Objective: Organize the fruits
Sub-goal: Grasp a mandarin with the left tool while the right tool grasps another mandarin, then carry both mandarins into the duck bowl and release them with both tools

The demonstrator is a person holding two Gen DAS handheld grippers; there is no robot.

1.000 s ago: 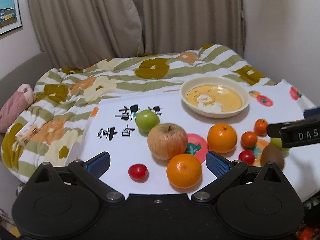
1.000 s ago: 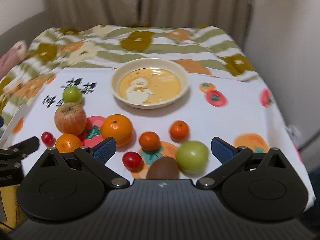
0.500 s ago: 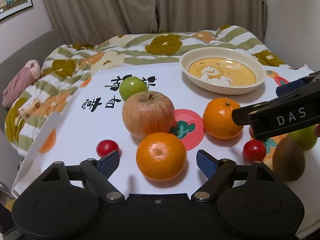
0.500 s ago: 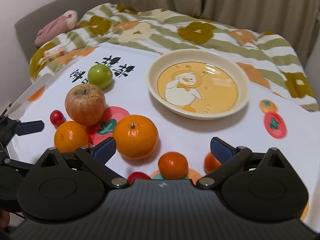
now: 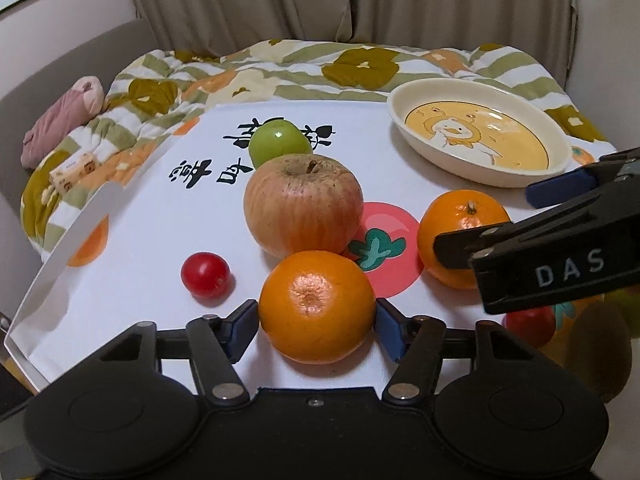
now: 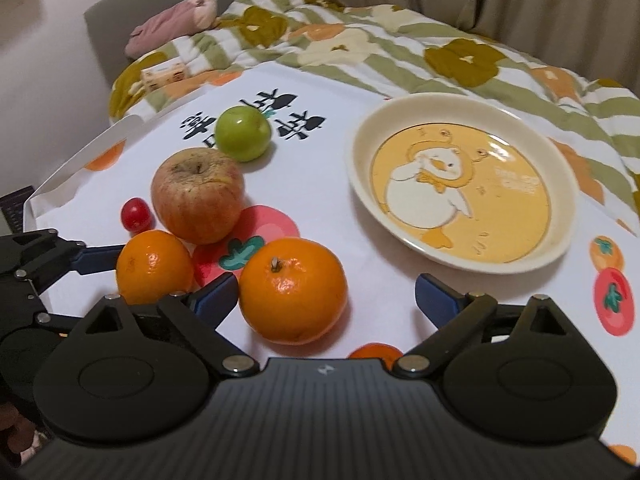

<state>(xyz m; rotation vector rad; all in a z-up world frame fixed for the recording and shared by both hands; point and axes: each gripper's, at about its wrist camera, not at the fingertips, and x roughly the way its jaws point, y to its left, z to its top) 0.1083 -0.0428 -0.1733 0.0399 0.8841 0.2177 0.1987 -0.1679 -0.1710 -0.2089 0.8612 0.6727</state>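
Note:
In the left wrist view my left gripper (image 5: 316,322) has its blue pads against both sides of a near orange (image 5: 317,306) on the white printed cloth (image 5: 152,220). Behind it lie a large apple (image 5: 303,210), a green apple (image 5: 280,142) and a cherry tomato (image 5: 205,274). In the right wrist view my right gripper (image 6: 326,294) is open around a second orange (image 6: 293,296), with its left pad beside it. The cream duck bowl (image 6: 464,184) stands empty at the right.
A small orange (image 6: 376,350) peeks out under the right gripper. A kiwi (image 5: 600,354) and another tomato (image 5: 528,322) lie at the right in the left wrist view. A flowered quilt (image 5: 320,68), a pink plush (image 5: 64,116) and curtains are behind.
Both grippers have moved forward and down. The left jaws have narrowed onto the near orange. The right gripper has come around the second orange.

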